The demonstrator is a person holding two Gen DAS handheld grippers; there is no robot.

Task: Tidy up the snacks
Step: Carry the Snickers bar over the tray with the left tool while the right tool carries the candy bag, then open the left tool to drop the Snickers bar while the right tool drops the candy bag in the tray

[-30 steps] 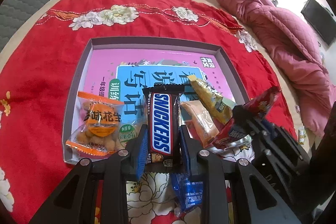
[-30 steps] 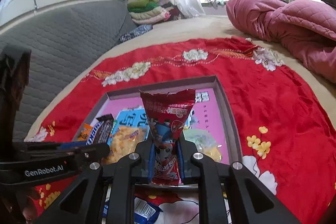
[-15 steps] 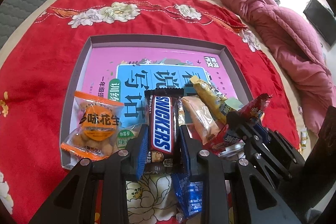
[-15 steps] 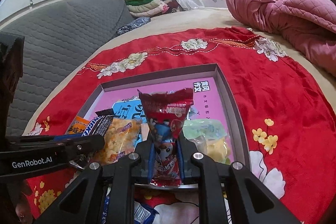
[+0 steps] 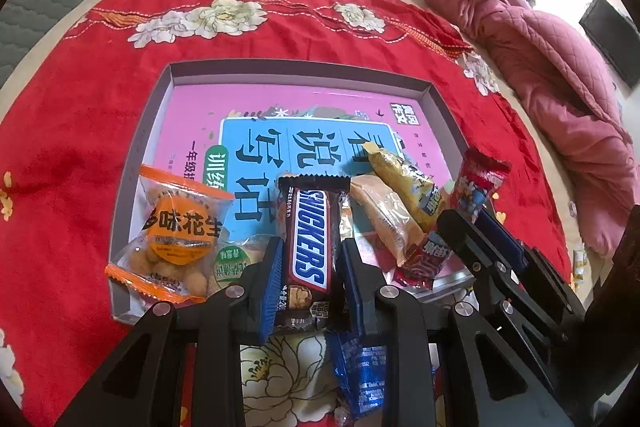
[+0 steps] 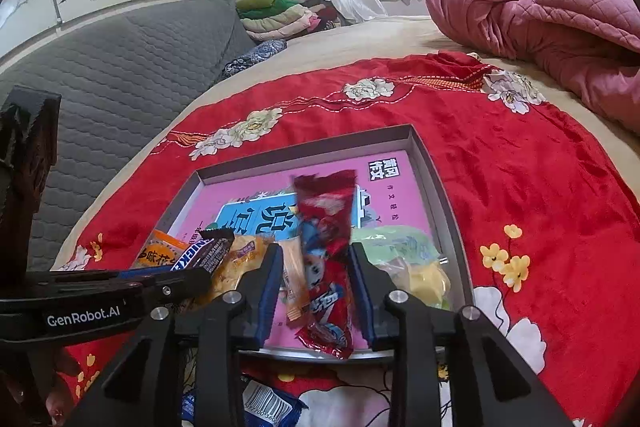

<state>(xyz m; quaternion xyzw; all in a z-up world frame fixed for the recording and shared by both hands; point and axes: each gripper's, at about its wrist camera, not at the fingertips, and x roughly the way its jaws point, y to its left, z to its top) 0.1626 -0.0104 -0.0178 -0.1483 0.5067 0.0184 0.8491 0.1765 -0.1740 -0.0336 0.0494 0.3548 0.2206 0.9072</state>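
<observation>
Our left tool [image 5: 308, 259] grips the Snickers bar [image 5: 310, 247] over the tray's [image 5: 304, 71] near edge. Our right tool [image 6: 318, 279] is opening, the red snack packet [image 6: 326, 255] loose between its pads, above the tray.

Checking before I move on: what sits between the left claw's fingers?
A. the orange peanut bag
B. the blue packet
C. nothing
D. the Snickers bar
D: in the left wrist view the left claw is shut on the Snickers bar, with the blue pads pressed against both its sides.
</observation>
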